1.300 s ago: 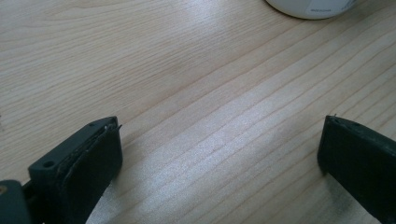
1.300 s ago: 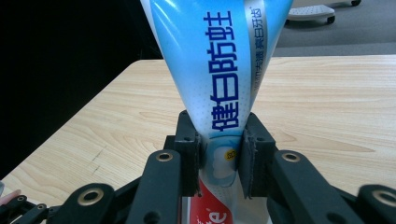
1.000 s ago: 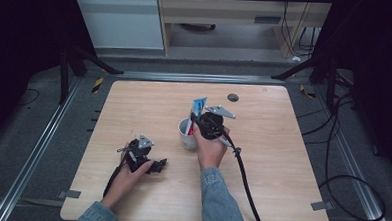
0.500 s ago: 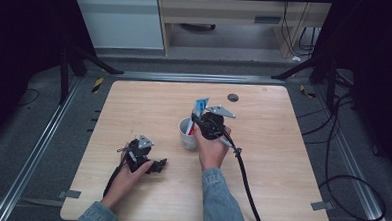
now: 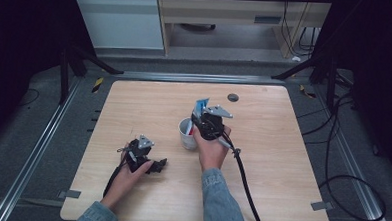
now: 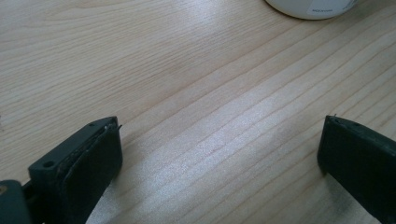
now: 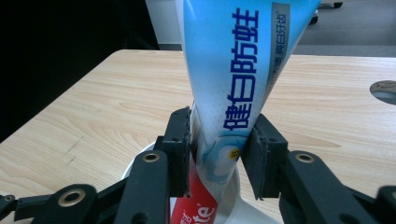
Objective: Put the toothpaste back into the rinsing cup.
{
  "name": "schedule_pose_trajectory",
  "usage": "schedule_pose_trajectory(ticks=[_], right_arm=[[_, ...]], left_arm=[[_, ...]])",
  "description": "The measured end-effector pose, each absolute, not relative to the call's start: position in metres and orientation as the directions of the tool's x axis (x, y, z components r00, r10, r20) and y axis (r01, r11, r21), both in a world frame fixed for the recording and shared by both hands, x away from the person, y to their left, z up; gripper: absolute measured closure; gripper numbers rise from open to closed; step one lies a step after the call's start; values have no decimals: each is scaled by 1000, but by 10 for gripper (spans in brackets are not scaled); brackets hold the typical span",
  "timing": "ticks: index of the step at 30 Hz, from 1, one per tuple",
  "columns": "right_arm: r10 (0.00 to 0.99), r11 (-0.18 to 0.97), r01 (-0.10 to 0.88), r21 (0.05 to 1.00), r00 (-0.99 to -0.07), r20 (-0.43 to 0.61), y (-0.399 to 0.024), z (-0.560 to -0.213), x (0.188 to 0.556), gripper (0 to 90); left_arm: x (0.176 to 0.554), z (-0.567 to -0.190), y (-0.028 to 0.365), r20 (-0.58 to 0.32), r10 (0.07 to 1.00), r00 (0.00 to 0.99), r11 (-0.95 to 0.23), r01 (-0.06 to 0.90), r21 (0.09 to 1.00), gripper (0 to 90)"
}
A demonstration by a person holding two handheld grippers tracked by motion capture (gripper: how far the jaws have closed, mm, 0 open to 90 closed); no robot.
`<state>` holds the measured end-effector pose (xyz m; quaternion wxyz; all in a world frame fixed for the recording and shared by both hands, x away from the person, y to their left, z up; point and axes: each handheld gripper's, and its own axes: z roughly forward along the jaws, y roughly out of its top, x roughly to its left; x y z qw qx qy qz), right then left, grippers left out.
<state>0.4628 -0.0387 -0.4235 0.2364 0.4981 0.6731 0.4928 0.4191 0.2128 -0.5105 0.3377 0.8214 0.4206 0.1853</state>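
A blue toothpaste tube (image 7: 233, 79) stands upright with its lower end inside a white cup (image 5: 187, 134) near the table's middle. My right gripper (image 7: 217, 154) is shut on that tube just above the cup's rim (image 7: 236, 205). From above, the tube's blue top (image 5: 201, 106) rises behind the right gripper (image 5: 209, 122). A red tube (image 7: 191, 210) sits in the cup too. My left gripper (image 5: 154, 164) rests low on the table at the front left, open, with bare wood between its fingers (image 6: 88, 163). The cup's base (image 6: 313, 7) shows at the top of the left gripper view.
A light wooden table (image 5: 282, 159) carries everything. A round dark grommet hole (image 5: 233, 97) lies at the back, right of centre. The right gripper's black cable (image 5: 245, 188) trails toward the front edge. Dark floor and metal rails surround the table.
My right gripper with the blue tube has shifted slightly right and back over the cup. The left gripper has stayed where it was.
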Motion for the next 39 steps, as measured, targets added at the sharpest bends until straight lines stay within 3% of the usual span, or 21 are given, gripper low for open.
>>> schedule_pose_trajectory(ticks=[39], right_arm=[[928,153,374,915,-373,-3,-36,-413,451,453]], left_arm=[[419,-511,213,20,815,579,-418,565,711,0]])
